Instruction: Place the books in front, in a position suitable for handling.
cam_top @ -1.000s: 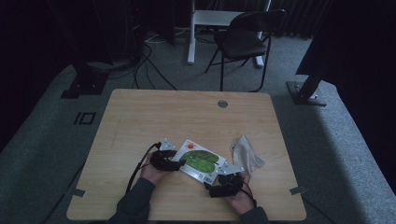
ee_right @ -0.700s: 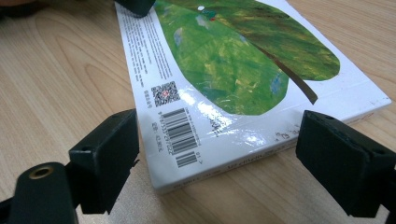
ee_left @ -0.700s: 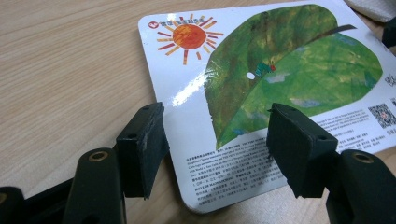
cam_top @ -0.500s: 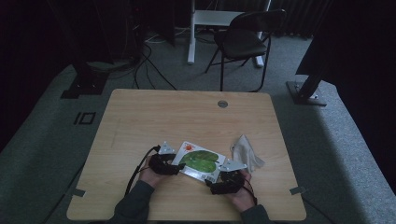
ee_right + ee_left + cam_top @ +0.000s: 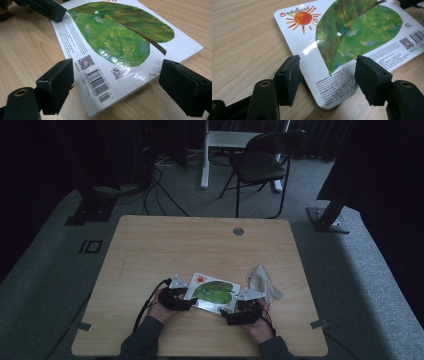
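I've got both grippers down at the near edge of the table (image 5: 150, 245), one at each end of the board book (image 5: 214, 292), which lies flat, back cover up, green leaf and orange sun showing. My left gripper (image 5: 327, 72) has its jaws spread, straddling the near corner of the book by the small print; the left pad (image 5: 288, 77) looks right against the edge, but the other sits over the cover and I can't call it a clamp. My right gripper (image 5: 116, 87) is likewise apart, its jaws either side of the barcode corner, with wood visible between pads and book. So I read this as lining up for a two-handed pick or a flip, grip not yet made. Next I'd need a jaw under the edge, since the book sits flush on the wood, then close on both ends together. Beyond the right hand lies a crumpled cloth (image 5: 263, 282). No containers here; farther back, a folding chair (image 5: 262, 162) stands on the floor.
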A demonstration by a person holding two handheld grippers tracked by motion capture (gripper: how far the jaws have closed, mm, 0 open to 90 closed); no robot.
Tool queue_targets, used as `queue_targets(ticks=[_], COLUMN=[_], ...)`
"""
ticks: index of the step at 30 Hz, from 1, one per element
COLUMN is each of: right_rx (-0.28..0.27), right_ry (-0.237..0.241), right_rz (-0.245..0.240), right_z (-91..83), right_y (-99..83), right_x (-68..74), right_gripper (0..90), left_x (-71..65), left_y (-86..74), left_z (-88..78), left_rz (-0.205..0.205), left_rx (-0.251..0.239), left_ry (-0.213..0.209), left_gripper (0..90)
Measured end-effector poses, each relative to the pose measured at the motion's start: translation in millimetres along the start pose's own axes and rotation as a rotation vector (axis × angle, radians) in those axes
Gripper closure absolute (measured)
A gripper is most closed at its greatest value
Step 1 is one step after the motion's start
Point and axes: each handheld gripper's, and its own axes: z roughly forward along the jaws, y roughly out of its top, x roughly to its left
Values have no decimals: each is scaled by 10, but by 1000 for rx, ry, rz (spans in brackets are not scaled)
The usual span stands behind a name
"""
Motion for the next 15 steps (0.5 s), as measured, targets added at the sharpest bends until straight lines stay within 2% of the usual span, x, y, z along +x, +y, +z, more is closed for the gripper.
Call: queue_targets(ticks=[15], right_rx=[-8], right_ry=[18], right_rz=[-2], right_z=[26], right_y=[23], right_x=[-70], right_gripper=[116], left_x=[-46], left_y=[-55], left_z=[-37], left_rz=[9], left_rx=[-8], left_ry=[-2], left_gripper=[384])
